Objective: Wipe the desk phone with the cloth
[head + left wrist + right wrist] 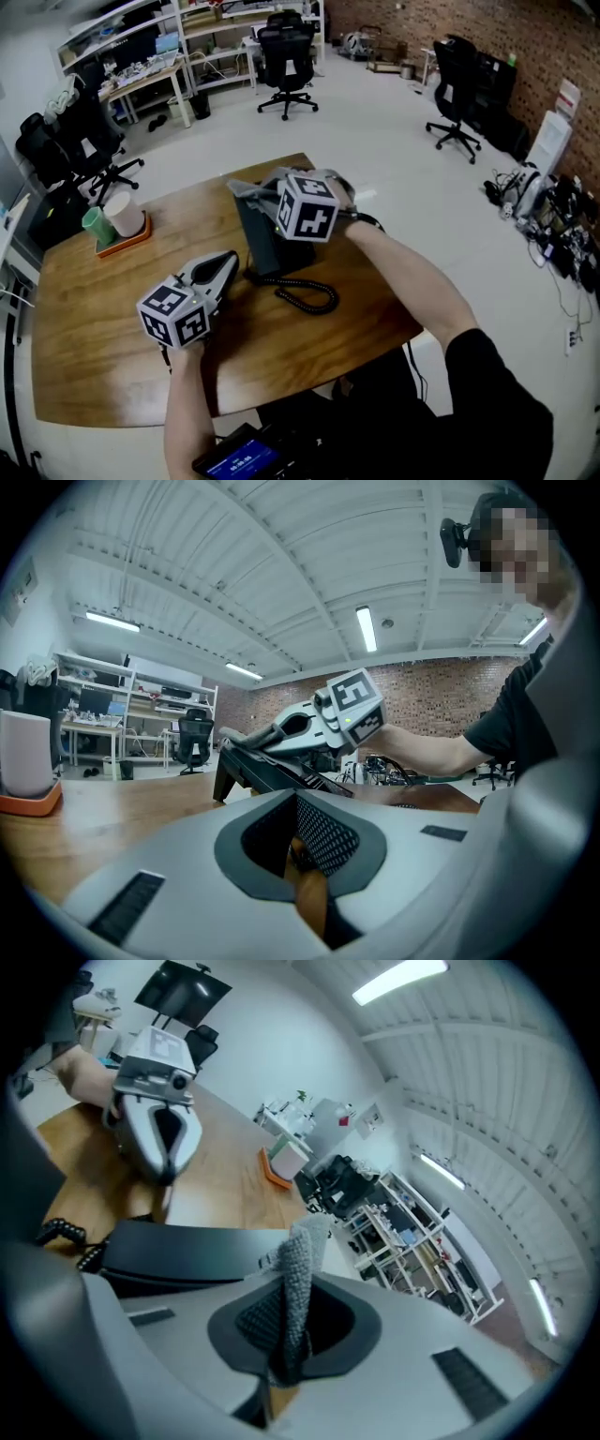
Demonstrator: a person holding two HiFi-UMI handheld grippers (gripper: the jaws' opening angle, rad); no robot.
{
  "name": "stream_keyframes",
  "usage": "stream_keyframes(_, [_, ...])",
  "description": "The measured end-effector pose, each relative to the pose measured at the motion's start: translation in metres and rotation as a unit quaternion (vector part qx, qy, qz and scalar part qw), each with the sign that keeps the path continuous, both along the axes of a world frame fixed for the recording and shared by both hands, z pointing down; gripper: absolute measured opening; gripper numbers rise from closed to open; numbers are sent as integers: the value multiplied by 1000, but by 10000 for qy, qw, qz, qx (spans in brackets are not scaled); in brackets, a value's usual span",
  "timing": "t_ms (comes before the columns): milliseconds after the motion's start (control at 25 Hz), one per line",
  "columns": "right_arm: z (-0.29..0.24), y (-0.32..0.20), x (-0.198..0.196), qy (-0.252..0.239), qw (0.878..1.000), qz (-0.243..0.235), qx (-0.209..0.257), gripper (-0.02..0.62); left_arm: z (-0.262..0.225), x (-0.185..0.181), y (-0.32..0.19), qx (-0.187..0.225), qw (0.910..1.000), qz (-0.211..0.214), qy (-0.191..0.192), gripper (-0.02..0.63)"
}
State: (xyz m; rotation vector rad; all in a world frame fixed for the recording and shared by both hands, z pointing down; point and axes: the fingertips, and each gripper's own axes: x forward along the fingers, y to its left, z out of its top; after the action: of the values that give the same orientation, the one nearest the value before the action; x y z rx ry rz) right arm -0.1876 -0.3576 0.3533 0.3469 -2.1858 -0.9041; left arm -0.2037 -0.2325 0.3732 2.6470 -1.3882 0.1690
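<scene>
Desk phone (265, 246), black, stands near the middle of the wooden worktop (84, 319) with its face sloped. Its coiled cord (309, 298) lies on the wood at the near side. Right gripper (251, 190) is positioned over the phone's far end. Its jaws are clamped on a grey cloth (298, 1255), a fold of which stands up out of them. The right gripper view places the cloth just above the phone's dark upper surface; contact appears likely but cannot be confirmed. Left gripper (228, 261) sits low, just beside the phone's left edge, jaws closed together with nothing between them. Orange tray (131, 242) at the worktop's far left edge carries a white cup (122, 214) and a green cup (95, 225), well apart from the phone.
</scene>
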Motion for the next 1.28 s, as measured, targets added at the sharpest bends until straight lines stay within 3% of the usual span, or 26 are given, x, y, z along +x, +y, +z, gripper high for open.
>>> stream_keyframes(200, [32, 70, 28, 755, 9939, -792, -157, 25, 1, -1, 0, -14, 10000, -11, -1, -8])
stream_keyframes(360, [57, 120, 58, 1542, 9754, -1495, -503, 25, 1, -2, 0, -13, 10000, -11, 8, -8])
stream_keyframes(440, [47, 118, 60, 1398, 9761, -1548, -616, 25, 1, -2, 0, -13, 10000, -14, 14, -8])
stream_keyframes(600, [-16, 47, 35, -72, 9975, -614, -348, 25, 1, -3, 0, -8, 10000, -20, 27, -8])
stream_keyframes(680, [-35, 9, 26, -566, 9982, -87, -163, 25, 2, -3, 0, -9, 10000, -26, 43, -8])
stream_keyframes(800, [-41, -27, 13, -867, 9955, 393, -24, 25, 2, -2, 1, -16, 10000, -22, 50, -8])
stream_keyframes(1040, [-19, -21, -16, -454, 9989, 122, -2, 25, 1, -2, 1, 6, 10000, -25, 53, -8])
stream_keyframes(1280, [16, 42, 12, 467, 9964, -706, 54, 25, 0, -2, 0, 16, 10000, -12, 19, -8])
